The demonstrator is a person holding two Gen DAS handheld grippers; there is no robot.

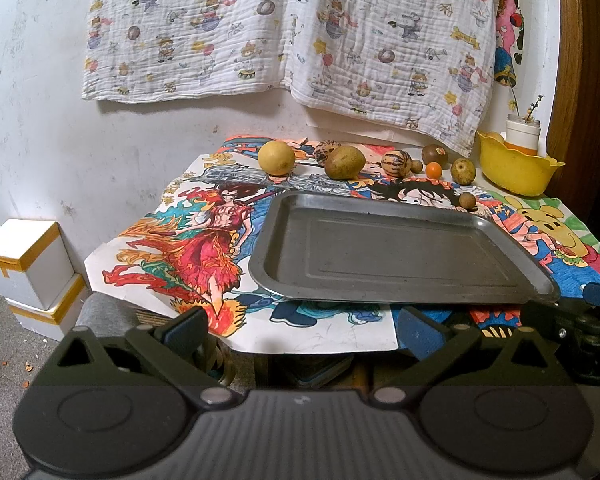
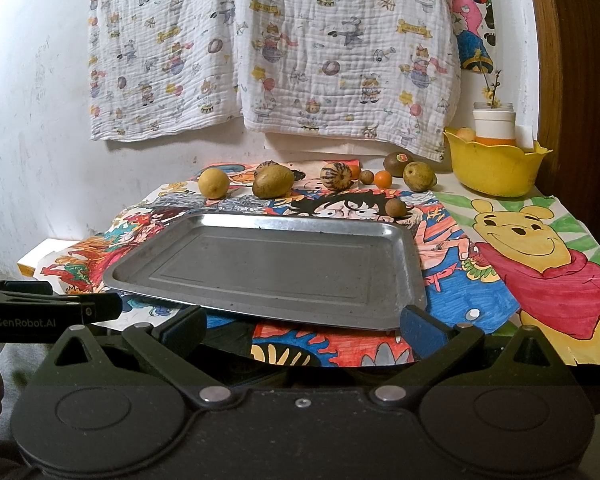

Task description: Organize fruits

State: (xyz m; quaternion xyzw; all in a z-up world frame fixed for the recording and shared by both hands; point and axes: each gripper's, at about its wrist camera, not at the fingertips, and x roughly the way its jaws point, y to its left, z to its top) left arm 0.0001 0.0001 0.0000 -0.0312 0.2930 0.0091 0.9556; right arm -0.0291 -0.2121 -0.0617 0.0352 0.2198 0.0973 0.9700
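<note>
An empty metal tray (image 1: 400, 252) (image 2: 268, 264) lies on the table's coloured drawings. Behind it runs a row of fruit: a yellow lemon (image 1: 276, 158) (image 2: 213, 183), a brownish pear (image 1: 344, 162) (image 2: 273, 181), a striped melon (image 1: 396, 163) (image 2: 336, 176), a small orange (image 1: 434, 169) (image 2: 383, 179), a kiwi (image 1: 435, 154) (image 2: 398, 163), a green pear (image 1: 463, 171) (image 2: 419, 176) and a brown longan (image 1: 467, 201) (image 2: 396, 207) by the tray's far rim. My left gripper (image 1: 304, 330) and right gripper (image 2: 304, 328) both stand open and empty at the table's near edge, short of the tray.
A yellow bowl (image 1: 516, 168) (image 2: 496, 168) holding a white jar and a fruit stands at the back right corner. A patterned cloth (image 1: 292, 40) hangs on the wall behind. White boxes (image 1: 28, 264) sit on the floor to the left. The left gripper's body (image 2: 40, 316) shows in the right wrist view.
</note>
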